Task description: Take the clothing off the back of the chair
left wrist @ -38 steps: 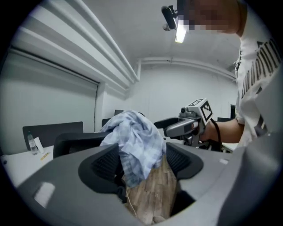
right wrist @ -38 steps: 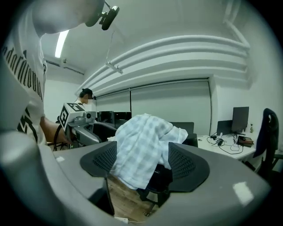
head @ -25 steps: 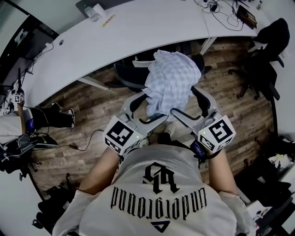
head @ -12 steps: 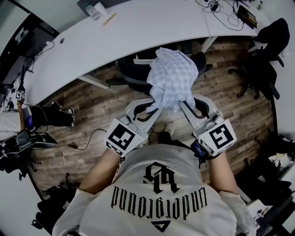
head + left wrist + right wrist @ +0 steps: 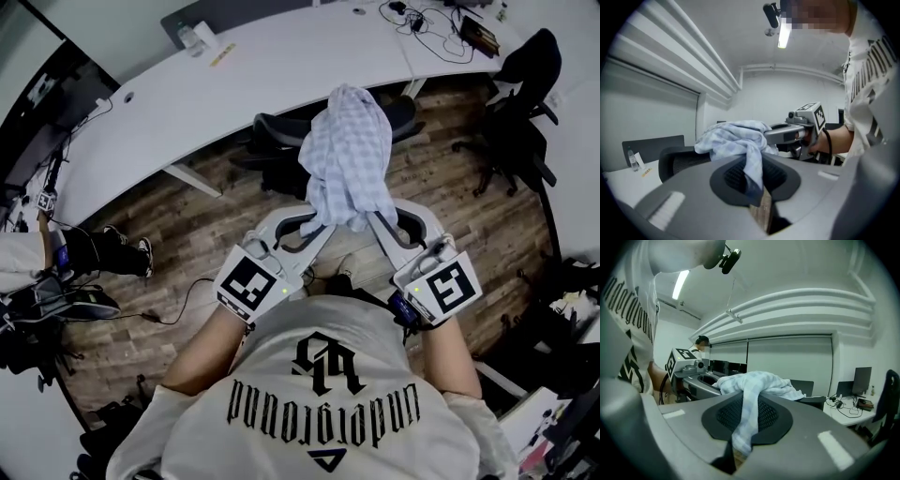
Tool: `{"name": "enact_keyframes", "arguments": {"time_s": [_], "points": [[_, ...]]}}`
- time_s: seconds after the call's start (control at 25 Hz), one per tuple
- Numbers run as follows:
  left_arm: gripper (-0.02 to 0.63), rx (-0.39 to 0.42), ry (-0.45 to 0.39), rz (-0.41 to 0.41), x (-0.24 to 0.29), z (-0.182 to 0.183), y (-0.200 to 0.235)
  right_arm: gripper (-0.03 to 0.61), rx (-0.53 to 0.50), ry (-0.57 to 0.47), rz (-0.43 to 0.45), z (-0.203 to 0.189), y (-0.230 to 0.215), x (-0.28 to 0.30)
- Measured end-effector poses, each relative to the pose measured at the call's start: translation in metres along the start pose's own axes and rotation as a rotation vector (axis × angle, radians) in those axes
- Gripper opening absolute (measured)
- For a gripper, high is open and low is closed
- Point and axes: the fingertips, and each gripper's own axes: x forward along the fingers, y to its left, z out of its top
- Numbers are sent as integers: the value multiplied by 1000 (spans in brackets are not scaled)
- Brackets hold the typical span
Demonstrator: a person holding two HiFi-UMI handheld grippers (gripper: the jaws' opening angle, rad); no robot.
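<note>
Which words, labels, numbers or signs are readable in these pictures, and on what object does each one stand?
"underground": gothic letters on the back of the person's T-shirt, upside down in the head view.
Marker cubes: black-and-white square patterns only, no words.
Checked cloth: no print.
Bottle label on the desk: too small to read.

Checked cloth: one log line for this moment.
left gripper: shut on checked cloth | right gripper: jaws closing, checked cloth between | checked cloth: draped on chair back
</note>
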Motion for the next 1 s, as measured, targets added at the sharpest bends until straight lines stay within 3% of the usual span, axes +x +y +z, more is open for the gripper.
{"name": "enact_keyframes", "arguments": {"time_s": [0.48,1.0], "points": [[87,37,-55,-110,-76,13,-59,40,-33,-11,-107,16,99,-38],[87,78,-88,-99,-84,44,-134,40,-37,-38,-97,23,129,-114]]}}
